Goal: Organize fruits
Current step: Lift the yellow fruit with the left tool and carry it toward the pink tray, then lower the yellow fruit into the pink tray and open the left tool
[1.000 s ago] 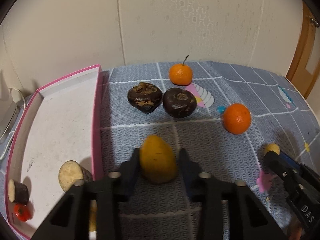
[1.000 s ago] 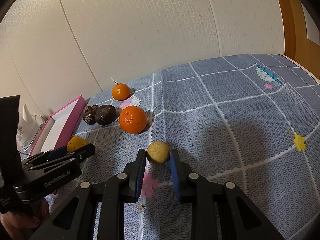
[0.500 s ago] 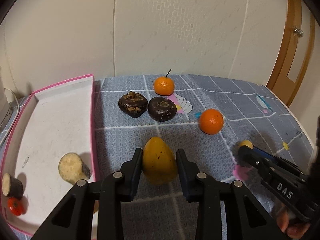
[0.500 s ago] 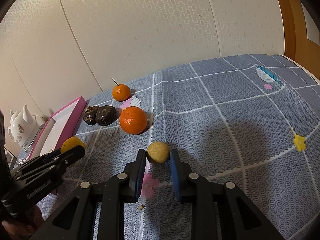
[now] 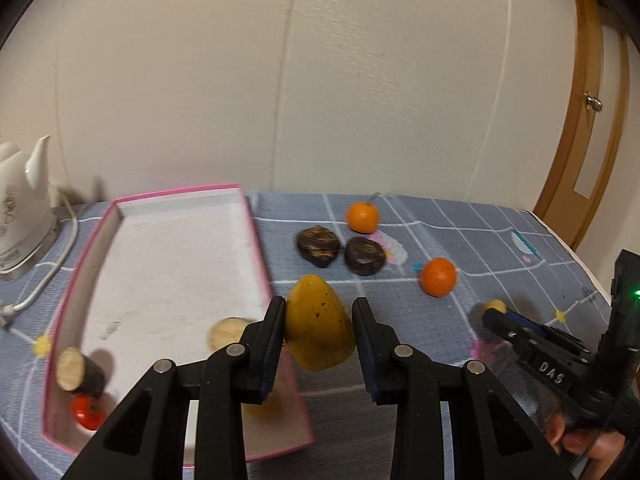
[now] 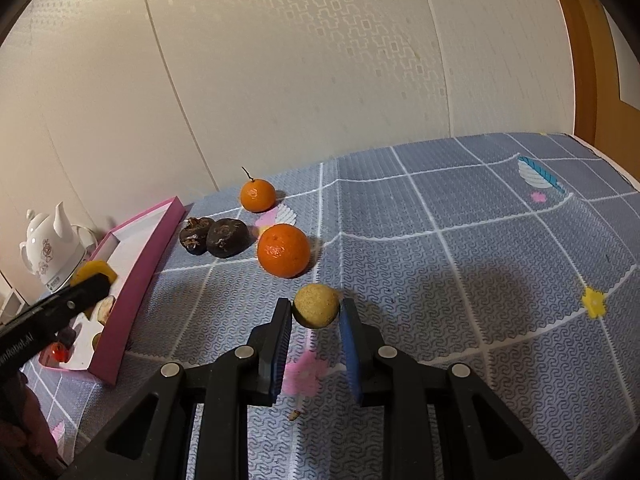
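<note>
My left gripper (image 5: pixel 319 322) is shut on a yellow mango (image 5: pixel 318 326) and holds it in the air over the right rim of the pink tray (image 5: pixel 256 240). My right gripper (image 6: pixel 315 314) is shut on a small tan round fruit (image 6: pixel 316 305) just above the blue cloth. Two oranges (image 5: pixel 438 277) (image 5: pixel 362 217) and two dark brown fruits (image 5: pixel 318 245) (image 5: pixel 365 255) lie on the cloth beyond the mango. The tray holds a pale slice (image 5: pixel 226 332), a short log-like piece (image 5: pixel 76 370) and a small red fruit (image 5: pixel 88 412).
A white kettle (image 5: pixel 20 216) with its cord stands left of the tray. The wall runs along the back of the table. A wooden door (image 5: pixel 592 120) is at the right. The blue checked cloth (image 6: pixel 480 280) covers the table.
My left gripper has lifted the mango and carried it left, from the cloth to above the tray's right rim. The right gripper has stayed put, still holding the small fruit.
</note>
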Motion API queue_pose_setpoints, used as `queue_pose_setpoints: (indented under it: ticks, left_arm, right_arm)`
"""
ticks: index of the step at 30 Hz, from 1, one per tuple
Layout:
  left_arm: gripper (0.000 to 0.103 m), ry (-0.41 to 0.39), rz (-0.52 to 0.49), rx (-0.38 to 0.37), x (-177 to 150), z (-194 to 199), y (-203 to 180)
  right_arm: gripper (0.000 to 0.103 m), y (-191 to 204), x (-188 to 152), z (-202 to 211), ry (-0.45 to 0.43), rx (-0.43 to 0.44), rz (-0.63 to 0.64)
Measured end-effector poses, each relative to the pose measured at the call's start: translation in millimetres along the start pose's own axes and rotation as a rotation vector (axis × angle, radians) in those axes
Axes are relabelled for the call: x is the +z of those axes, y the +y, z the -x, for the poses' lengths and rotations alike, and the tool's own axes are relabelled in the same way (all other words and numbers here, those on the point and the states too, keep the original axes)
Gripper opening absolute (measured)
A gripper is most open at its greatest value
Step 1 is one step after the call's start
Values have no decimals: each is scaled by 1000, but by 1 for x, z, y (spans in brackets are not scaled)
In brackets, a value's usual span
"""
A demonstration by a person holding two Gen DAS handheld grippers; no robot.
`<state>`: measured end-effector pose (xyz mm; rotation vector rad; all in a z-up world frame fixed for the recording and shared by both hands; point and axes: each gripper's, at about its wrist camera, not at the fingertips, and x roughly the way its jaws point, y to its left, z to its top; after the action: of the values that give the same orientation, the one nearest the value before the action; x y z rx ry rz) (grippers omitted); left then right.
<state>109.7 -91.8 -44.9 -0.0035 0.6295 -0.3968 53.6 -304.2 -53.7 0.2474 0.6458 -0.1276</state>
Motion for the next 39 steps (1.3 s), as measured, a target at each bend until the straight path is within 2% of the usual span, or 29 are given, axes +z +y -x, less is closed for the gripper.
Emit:
queue_pose_setpoints:
  ticks: [11,18,31,36,39]
  left_arm:
    - [34,34,74,98,-9,0,61]
    - [34,63,104,137,-20,-6,79]
    - [35,62,165,163,-23,-4,102]
    - [36,61,203,166,-24,-2,112]
    - [42,54,212,160,-26,2,115]
  right_arm:
    - [25,2,0,0,-4,-3,25]
    - [25,2,0,0,1,-2,27]
    - [25,8,3,11,-45,2,51]
    - [25,13,4,12,-31,7,56]
    - [24,16,3,12,-28,13,62]
